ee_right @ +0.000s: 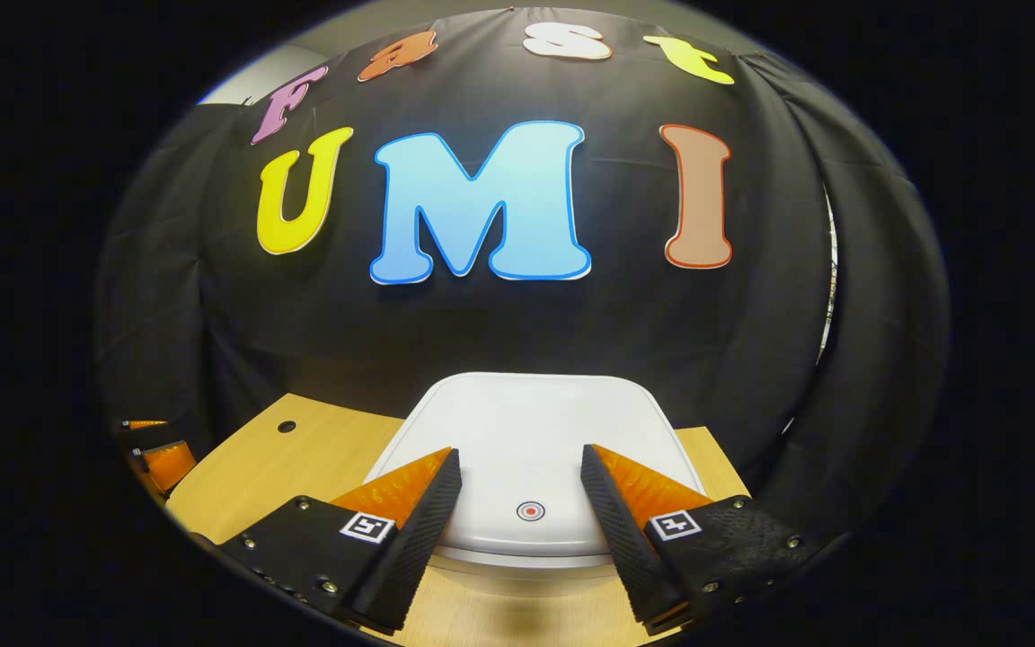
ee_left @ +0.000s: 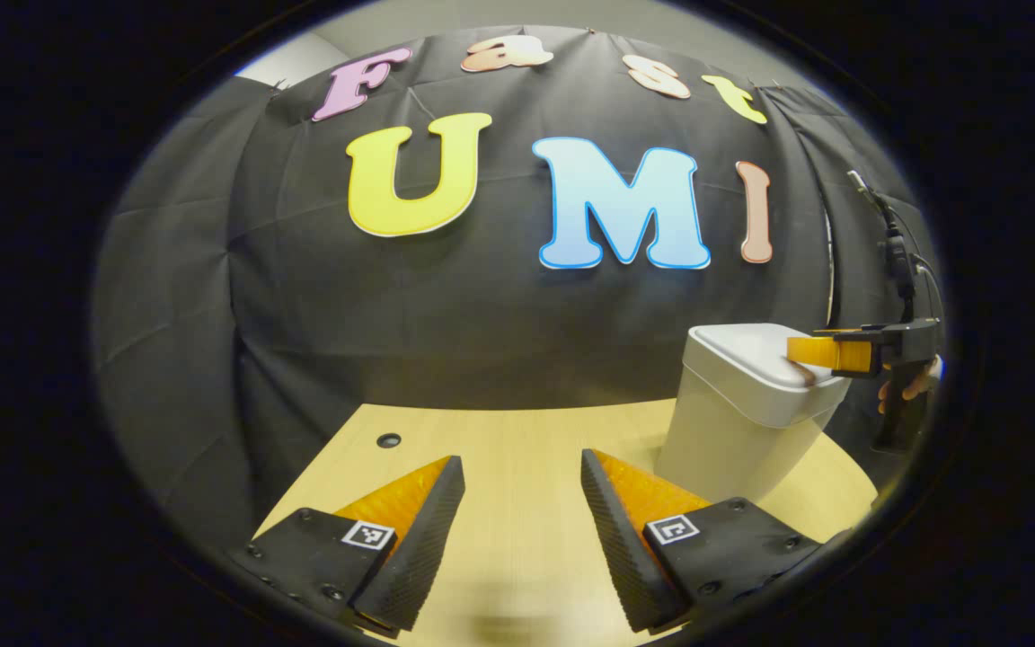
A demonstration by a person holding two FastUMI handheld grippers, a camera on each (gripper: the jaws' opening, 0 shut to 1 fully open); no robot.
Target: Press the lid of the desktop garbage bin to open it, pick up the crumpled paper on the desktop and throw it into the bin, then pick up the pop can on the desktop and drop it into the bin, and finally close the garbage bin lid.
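In the left gripper view, our left gripper (ee_left: 517, 530) sits at the bottom centre of the frame, jaws released and spread apart with nothing between them, over the bare wooden desktop (ee_left: 499, 449). A small dark round hole (ee_left: 388, 440) marks the desktop at lower left. At right of centre stands the white desktop garbage bin (ee_left: 742, 422), its lid (ee_left: 751, 355) down. At the far right edge the right gripper (ee_left: 809, 352) reaches over the lid, with a hand (ee_left: 908, 386) behind it.

In the right gripper view, our right gripper (ee_right: 517, 530) is at the bottom centre, fingers apart, hovering over the near edge of the closed white lid (ee_right: 526, 422). A small red-centred round button (ee_right: 529, 511) lies on the lid between the fingers. We cannot tell whether the fingers touch the lid.
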